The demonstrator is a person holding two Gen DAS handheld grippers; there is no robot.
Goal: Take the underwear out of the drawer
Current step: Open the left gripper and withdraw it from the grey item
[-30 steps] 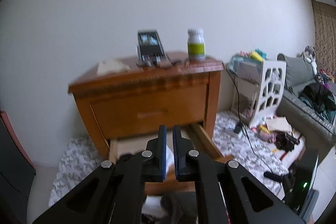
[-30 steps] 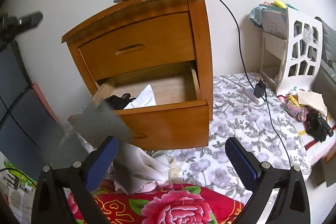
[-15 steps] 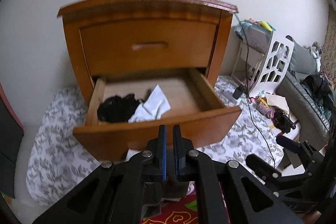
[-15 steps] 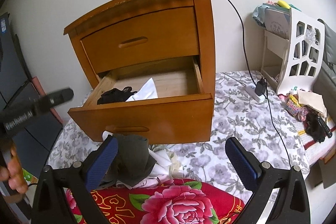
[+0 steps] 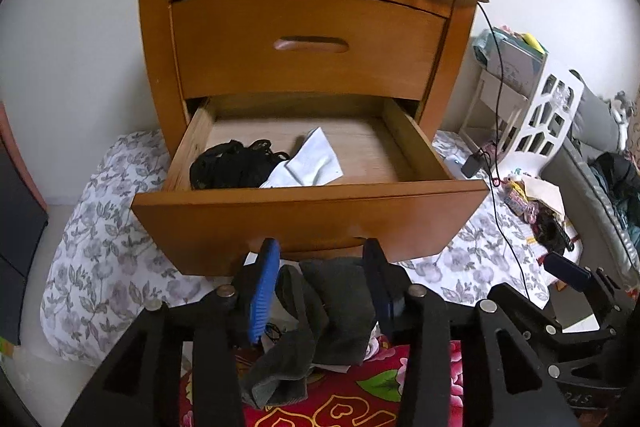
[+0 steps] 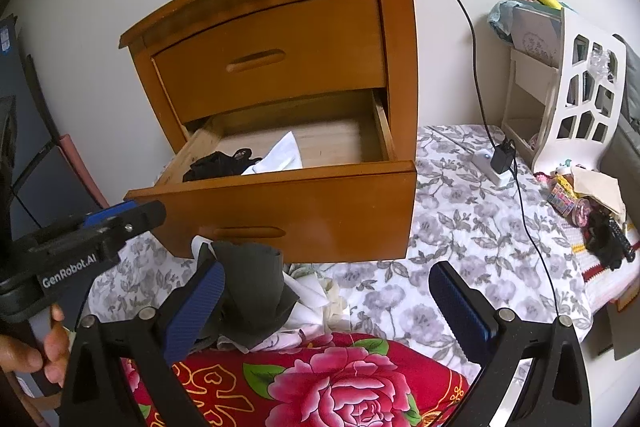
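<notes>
Left gripper opening, grey garment between jaws; black underwear upper-left in drawer; right gripper released.

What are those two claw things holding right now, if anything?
Nothing. The left gripper is opening, and the dark grey garment lies between its jaws, dropped onto the pile. The right gripper is wide open and empty.

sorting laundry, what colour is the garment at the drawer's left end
Black garment, clearest in the left wrist view.

Plain pale wall – wooden nightstand against it – white cut-out rack at right.
</notes>
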